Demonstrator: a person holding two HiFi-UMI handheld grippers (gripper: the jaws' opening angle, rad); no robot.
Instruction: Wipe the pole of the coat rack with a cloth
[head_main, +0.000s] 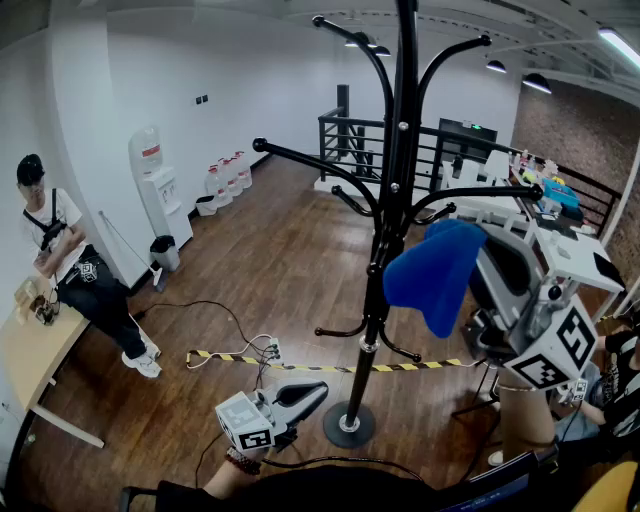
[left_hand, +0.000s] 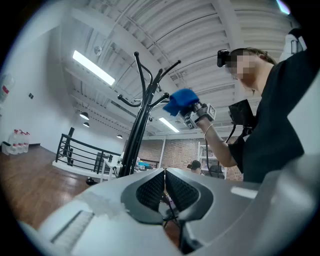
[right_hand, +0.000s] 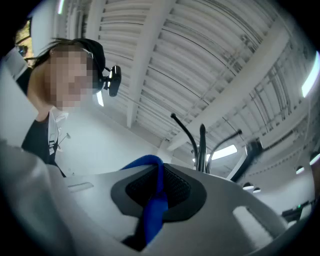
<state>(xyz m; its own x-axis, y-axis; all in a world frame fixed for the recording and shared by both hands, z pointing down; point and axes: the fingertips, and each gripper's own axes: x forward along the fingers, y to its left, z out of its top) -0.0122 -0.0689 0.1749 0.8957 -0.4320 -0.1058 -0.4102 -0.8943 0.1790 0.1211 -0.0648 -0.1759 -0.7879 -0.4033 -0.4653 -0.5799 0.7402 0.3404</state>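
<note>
Low beside the rack's round base (head_main: 348, 425), the left gripper (head_main: 318, 390) lies nearly level with its jaws pointing toward the foot of the rack; its ribbed black pads (left_hand: 152, 189) are pressed together with nothing between them. Up and to the right of it stands the coat rack pole (head_main: 393, 200), a slim, glossy black metal tube with its long axis vertical, running from the disc-shaped base up past the top of the head view. Curved black arms (head_main: 310, 160) with ball tips branch from it at several heights. Just right of the pole, at mid-height, the right gripper (head_main: 478, 262) points toward it and is clamped on a blue cloth (head_main: 435, 270). The cloth is soft and bunched, draping down from the jaws, and in the right gripper view a fold of it (right_hand: 152, 215) runs between the ribbed pads. Its left edge meets the pole's outline; whether they touch cannot be told. The floor (head_main: 250, 290) is dark wood planks.
</note>
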